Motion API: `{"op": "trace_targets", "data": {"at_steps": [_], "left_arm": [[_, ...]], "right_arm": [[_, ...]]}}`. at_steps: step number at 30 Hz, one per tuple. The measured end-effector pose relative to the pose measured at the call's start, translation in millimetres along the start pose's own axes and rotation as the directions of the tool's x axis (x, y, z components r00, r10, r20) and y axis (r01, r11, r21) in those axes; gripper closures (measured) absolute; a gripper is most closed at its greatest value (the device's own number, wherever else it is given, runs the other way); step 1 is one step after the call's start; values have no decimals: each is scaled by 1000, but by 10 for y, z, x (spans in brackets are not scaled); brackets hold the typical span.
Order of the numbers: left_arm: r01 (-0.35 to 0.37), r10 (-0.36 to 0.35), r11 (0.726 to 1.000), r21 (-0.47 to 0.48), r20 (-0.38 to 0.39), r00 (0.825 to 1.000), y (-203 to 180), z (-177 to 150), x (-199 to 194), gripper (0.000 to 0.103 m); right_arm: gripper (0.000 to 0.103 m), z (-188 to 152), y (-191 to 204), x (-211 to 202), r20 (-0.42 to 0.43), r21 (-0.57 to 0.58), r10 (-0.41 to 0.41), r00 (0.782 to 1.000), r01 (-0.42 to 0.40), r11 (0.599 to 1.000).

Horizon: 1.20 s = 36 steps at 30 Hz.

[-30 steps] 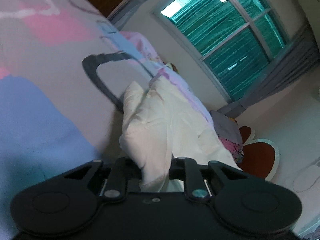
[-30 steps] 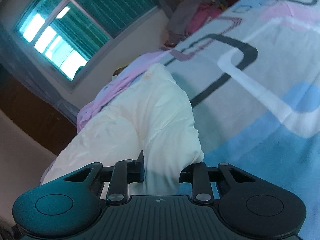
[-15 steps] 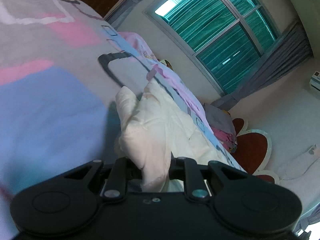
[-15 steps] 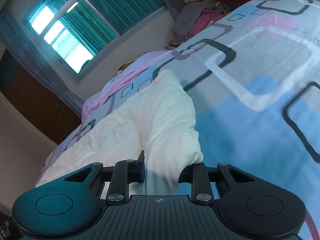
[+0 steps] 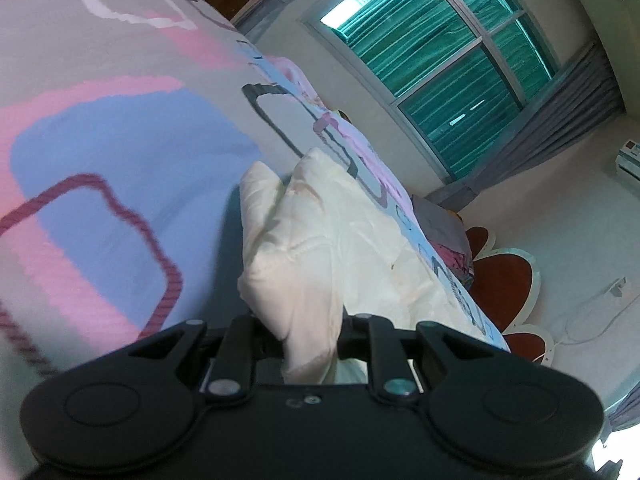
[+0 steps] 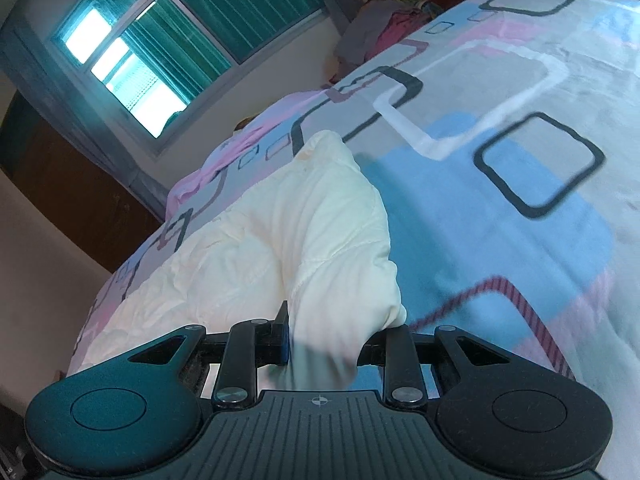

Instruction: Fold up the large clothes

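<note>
A large cream-white garment (image 5: 320, 240) lies stretched across the patterned bed cover (image 5: 120, 160). My left gripper (image 5: 310, 340) is shut on a bunched end of it, the cloth filling the gap between the jaws. In the right wrist view the same garment (image 6: 280, 232) runs away to the left over the bed cover (image 6: 500, 220). My right gripper (image 6: 324, 344) is shut on another bunched end. The fingertips of both grippers are hidden by the cloth.
The bed cover has blue, pink and grey blocks with dark outlined squares. A window with green blinds (image 5: 440, 68) and grey curtains (image 5: 560, 120) is on the far wall. A pile of grey and pink clothes (image 5: 448, 236) sits at the bed's far edge by a red-brown headboard (image 5: 504, 280).
Both grippers have pulled back along the bed with the garment held. More of the bed cover shows ahead of the held ends, and the garment lies longer and flatter.
</note>
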<state>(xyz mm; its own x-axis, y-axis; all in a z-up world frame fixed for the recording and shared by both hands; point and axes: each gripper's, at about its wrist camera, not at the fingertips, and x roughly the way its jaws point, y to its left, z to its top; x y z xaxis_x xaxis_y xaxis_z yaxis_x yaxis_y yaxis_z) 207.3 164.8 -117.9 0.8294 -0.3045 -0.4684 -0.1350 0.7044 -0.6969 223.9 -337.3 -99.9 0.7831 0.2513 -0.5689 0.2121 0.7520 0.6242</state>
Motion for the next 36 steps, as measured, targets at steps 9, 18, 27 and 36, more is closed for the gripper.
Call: {"op": "trace_targets", "data": {"at_steps": [9,18,27,36], "left_arm": [[-16,16,1000,12,-2,1000,78,-55,-21,83],[-72,73,996,-61,14,997,295,-154,-76,37],[-30,32,995,-99,19,999,422,-40,11,38],[26,-26,991,-135,2,1000,502,67,258,65]], "right_arm": [[77,-161,-153,-71,-21,26,-8,1000,8,1000],[27,-226,-410,-179,21,76,-126,992,124,989],[79,-275,-144,-699,234,40,-232,944,229,972],[90,-391,958,-39,94,-227,-16,995,37,973]]}}
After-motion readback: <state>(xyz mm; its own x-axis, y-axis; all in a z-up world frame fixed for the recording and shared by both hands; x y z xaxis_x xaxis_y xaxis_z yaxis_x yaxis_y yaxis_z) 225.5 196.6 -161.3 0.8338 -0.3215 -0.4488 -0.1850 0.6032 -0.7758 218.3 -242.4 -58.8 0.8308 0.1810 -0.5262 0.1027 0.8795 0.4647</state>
